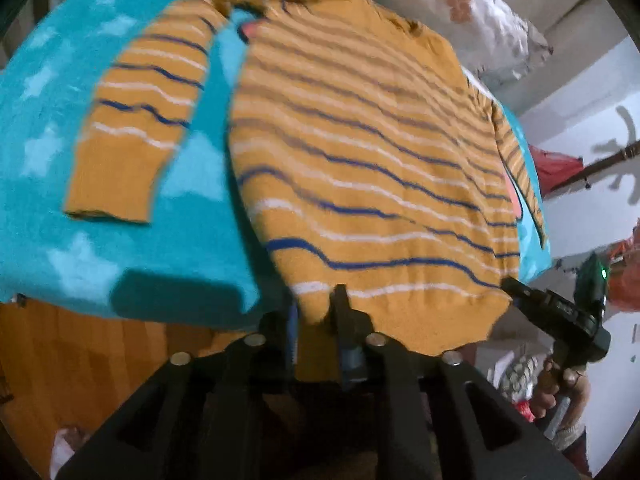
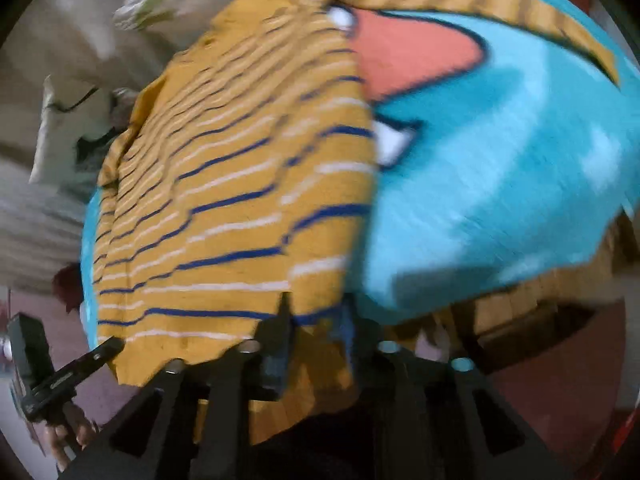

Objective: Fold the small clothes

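Left wrist view
Sweater [image 1: 360,152]: mustard yellow with blue and white stripes, spread flat on a turquoise blanket [image 1: 60,200] printed with pale stars; its hem hangs toward the camera over the blanket's near edge.
Sleeve [image 1: 136,112]: lies out to the left of the body, apart from it, cuff pointing toward the camera.
Left claw [image 1: 316,312]: its two fingers are pressed together on the hem at the bottom left corner of the sweater.
Right claw [image 1: 520,288]: seen from the side at the hem's other corner, its tip touching the fabric; a hand [image 1: 560,384] grips its handle below.
Floor [image 1: 80,368]: orange-brown wood shows under the blanket's edge.

Right wrist view
Sweater [image 2: 224,200]: fills the left and middle of the view, hem nearest, picture blurred.
Right claw [image 2: 316,316]: fingers clamped on the hem, fabric bunched between them.
Left claw [image 2: 100,354]: low at the left, its tip at the hem's far corner.
Blanket [image 2: 520,160]: turquoise, with a coral and white shape outlined in dark blue beside the sweater.
Second sleeve [image 2: 460,0]: a striped band running across the top right, over the blanket.
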Demonstrator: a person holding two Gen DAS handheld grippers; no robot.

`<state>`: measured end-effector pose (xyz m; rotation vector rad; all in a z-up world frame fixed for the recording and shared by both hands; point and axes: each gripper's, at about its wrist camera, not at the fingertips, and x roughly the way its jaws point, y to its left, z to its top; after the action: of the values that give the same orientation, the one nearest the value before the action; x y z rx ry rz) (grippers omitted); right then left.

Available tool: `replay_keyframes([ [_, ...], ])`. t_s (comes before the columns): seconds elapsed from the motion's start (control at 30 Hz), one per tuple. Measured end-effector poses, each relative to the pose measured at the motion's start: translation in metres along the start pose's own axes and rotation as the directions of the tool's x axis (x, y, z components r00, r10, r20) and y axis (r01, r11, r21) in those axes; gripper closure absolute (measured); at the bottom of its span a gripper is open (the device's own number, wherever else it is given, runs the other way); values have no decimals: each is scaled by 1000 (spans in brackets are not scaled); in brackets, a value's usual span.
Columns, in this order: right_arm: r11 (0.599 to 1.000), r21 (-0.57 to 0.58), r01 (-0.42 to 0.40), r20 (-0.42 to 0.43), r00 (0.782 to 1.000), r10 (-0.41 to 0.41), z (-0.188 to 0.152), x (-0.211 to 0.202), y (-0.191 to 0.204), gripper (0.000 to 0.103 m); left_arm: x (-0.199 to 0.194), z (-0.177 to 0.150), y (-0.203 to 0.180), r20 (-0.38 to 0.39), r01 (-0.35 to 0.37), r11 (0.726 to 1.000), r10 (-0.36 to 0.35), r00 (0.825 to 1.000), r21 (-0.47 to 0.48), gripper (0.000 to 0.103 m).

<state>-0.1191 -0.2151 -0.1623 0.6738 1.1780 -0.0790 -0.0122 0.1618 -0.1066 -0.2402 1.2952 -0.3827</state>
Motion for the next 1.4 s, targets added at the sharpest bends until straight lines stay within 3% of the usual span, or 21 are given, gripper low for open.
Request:
replay_keyframes([
  [0.03, 1000, 11, 7, 16, 1000, -8, 0, -5, -2, 57, -8, 2, 4, 28, -13, 1000, 13, 1000, -2, 70],
  [0.1, 999, 13, 36, 61, 997, -37, 3, -17, -3, 53, -21, 1, 13, 81, -33, 999, 34, 996, -15, 47],
  [0.13, 999, 9, 53, 78, 996, -53, 6, -22, -3, 52, -29, 1, 16, 116, -48, 998, 51, 992, -32, 44],
  [0.27, 991, 38, 127, 152, 980, -132, 23, -37, -10, 51, -49, 3, 29, 170, -79, 995, 89, 981, -63, 42],
  [0.4, 979, 178, 101, 231, 963, -141, 42, -52, -43, 51, -65, 3, 37, 227, -79, 990, 103, 968, -114, 35],
  [0.67, 894, 443, -63, 346, 932, -105, 89, -73, -147, 48, -67, 0, 27, 235, -138, 970, 184, 954, -199, 35],
  [0.83, 846, 495, -199, 373, 928, 0, 126, -64, -191, 43, -61, 12, -5, 245, -139, 966, 193, 950, -219, 35],
  [0.93, 847, 489, -210, 378, 926, 11, 155, -62, -200, 41, -56, 23, -33, 262, -130, 967, 186, 947, -218, 35],
  [1.0, 852, 479, -213, 370, 929, 24, 174, -59, -205, 52, -50, 30, -47, 268, -120, 968, 179, 947, -221, 34],
  [1.03, 855, 477, -204, 362, 932, 20, 183, -57, -208, 84, -47, 33, -54, 272, -115, 968, 175, 946, -224, 34],
  [1.07, 861, 473, -188, 343, 939, 16, 192, -56, -211, 96, -44, 36, -62, 275, -109, 968, 171, 946, -227, 34],
  [1.2, 906, 408, -114, 360, 932, -45, 219, -82, -218, 96, -34, 41, -81, 286, -101, 965, 171, 943, -243, 34],
  [1.33, 926, 377, -4, 441, 880, -176, 256, -136, -235, 97, -20, 41, -87, 271, -100, 956, 178, 946, -275, 34],
  [1.4, 927, 374, 3, 464, 865, -190, 276, -152, -241, 97, -14, 39, -87, 252, -106, 951, 183, 950, -289, 34],
])
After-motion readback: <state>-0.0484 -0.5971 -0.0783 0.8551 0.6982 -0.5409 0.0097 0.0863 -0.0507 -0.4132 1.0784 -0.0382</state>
